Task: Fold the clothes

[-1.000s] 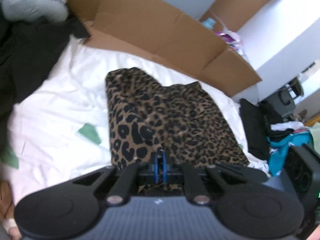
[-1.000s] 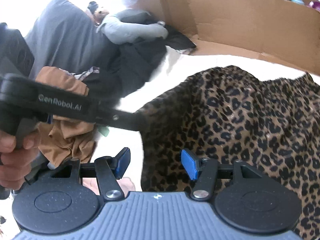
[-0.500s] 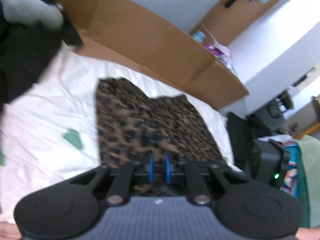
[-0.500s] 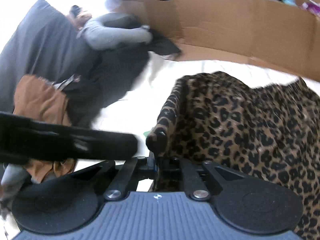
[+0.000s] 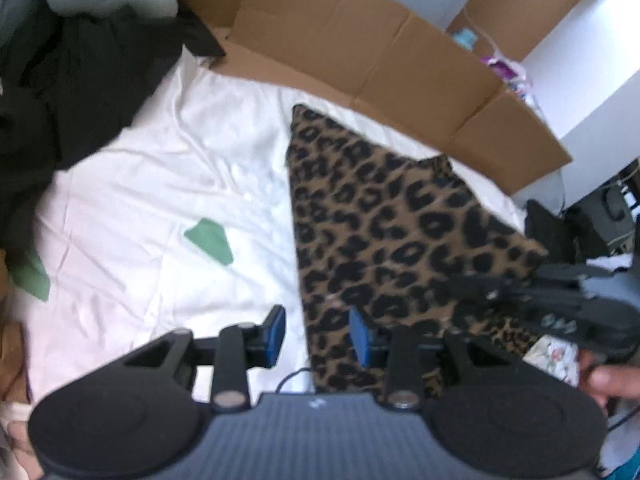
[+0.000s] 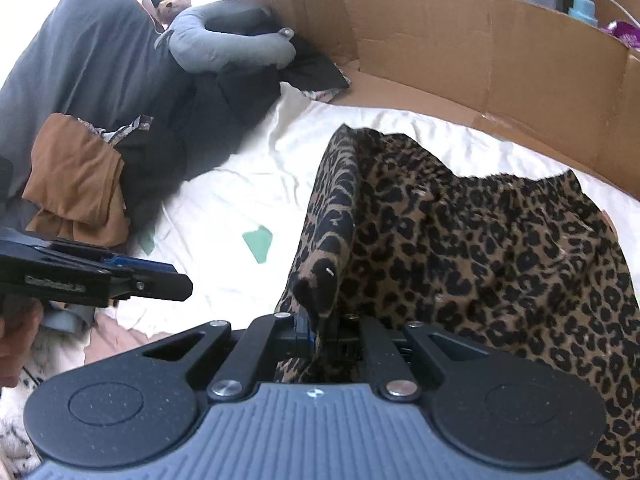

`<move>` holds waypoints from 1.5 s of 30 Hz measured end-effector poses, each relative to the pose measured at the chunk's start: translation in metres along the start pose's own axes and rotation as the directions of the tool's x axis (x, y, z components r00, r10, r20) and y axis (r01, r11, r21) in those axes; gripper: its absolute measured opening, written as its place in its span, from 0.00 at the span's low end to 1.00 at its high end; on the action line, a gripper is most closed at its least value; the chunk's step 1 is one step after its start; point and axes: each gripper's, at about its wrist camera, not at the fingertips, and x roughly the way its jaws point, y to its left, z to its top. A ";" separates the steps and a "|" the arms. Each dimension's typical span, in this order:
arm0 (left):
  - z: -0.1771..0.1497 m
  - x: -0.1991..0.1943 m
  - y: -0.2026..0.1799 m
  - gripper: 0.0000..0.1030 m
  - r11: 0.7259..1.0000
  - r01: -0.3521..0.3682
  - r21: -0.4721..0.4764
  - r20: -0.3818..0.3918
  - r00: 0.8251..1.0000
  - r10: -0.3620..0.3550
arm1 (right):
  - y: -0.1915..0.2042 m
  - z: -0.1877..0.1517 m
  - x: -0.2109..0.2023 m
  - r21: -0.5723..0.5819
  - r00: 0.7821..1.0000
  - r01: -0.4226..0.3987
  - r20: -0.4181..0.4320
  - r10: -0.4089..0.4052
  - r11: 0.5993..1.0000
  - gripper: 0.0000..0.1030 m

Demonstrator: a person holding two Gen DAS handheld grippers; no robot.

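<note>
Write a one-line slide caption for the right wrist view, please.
Right hand-held gripper shut on leopard-print garment, lifting its edge above the white sheet.

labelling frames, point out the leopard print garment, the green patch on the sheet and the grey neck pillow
leopard print garment (image 5: 400,216), left wrist view, flat middle
green patch (image 5: 210,241), left wrist view, centre
grey neck pillow (image 6: 224,46), right wrist view, curved body

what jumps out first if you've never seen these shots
The leopard-print garment dominates, spread on the white sheet, with its near edge pinched in the right gripper. The left gripper hangs open over its left border. Behind runs a flattened cardboard box.
</note>
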 end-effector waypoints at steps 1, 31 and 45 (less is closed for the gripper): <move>-0.002 0.004 -0.001 0.39 1.000 -0.005 0.003 -0.008 1.000 0.005 | -0.005 -0.001 -0.003 0.004 1.000 0.000 -0.002 0.000 1.000 0.00; -0.035 0.109 -0.054 0.47 0.980 0.063 0.189 -0.212 0.977 -0.022 | -0.163 -0.078 -0.032 0.459 0.999 -0.005 0.041 -0.015 0.889 0.00; -0.037 0.119 -0.077 0.47 0.965 0.086 0.249 -0.236 0.972 -0.026 | -0.187 -0.096 -0.048 0.576 0.999 -0.016 0.034 -0.005 0.817 0.00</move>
